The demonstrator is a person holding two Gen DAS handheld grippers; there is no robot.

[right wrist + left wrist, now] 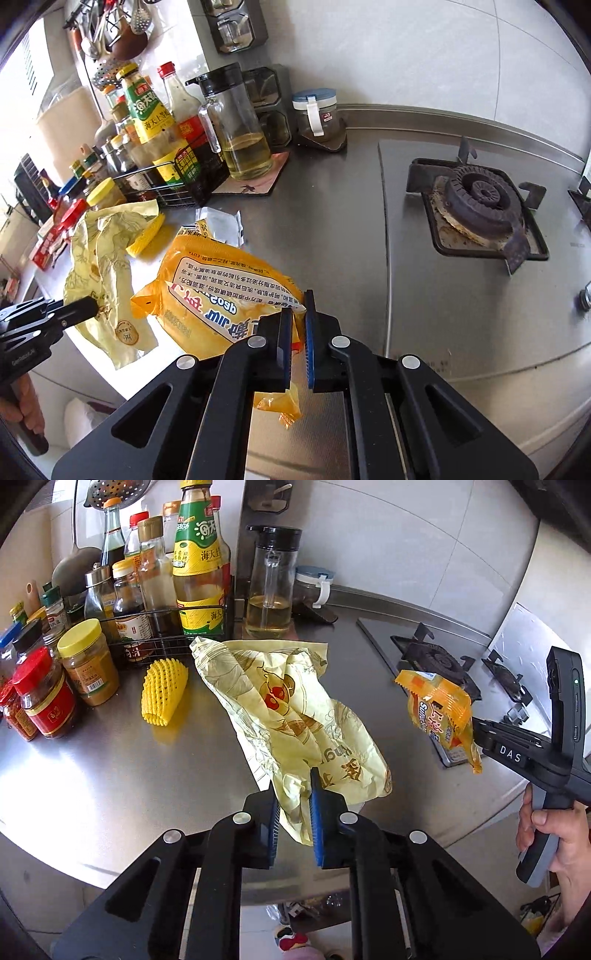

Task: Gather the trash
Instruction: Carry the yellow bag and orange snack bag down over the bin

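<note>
Steel counter point(110, 775) runs across both views, its rounded front edge curving just below the grippers. Along the left rim, jars and spice bottles crowd together: a red-lidded jar point(44, 694), a yellow-lidded jar point(88, 661), then a black wire rack point(166, 635) full of sauce bottles against the back wall. Just in front of the rack lies a yellow foam fruit net point(164, 692), flat on the steel and apart from the jars. Between that net and the front edge the counter is bare and reflective.

At the middle, the left gripper point(293, 812) is pinching a lower fold of a crumpled pale-yellow paper wrapper point(291, 716), its blue pads pressed on the paper; most of the sheet stands up off the counter ahead of the fingers. Behind it stands a glass oil dispenser point(267, 590) on a mat, and a small lidded jar point(314, 587) near the wall.

Further right, the right gripper point(295, 325) is clamped on the edge of an orange-yellow plastic packet point(218, 288), which hangs clear of the counter. A small white packet point(221, 221) lies on the steel behind it. A hand point(546, 827) holds that gripper's handle at the far right. Beyond lies the gas hob point(476, 214), with open steel between it and the front edge.
</note>
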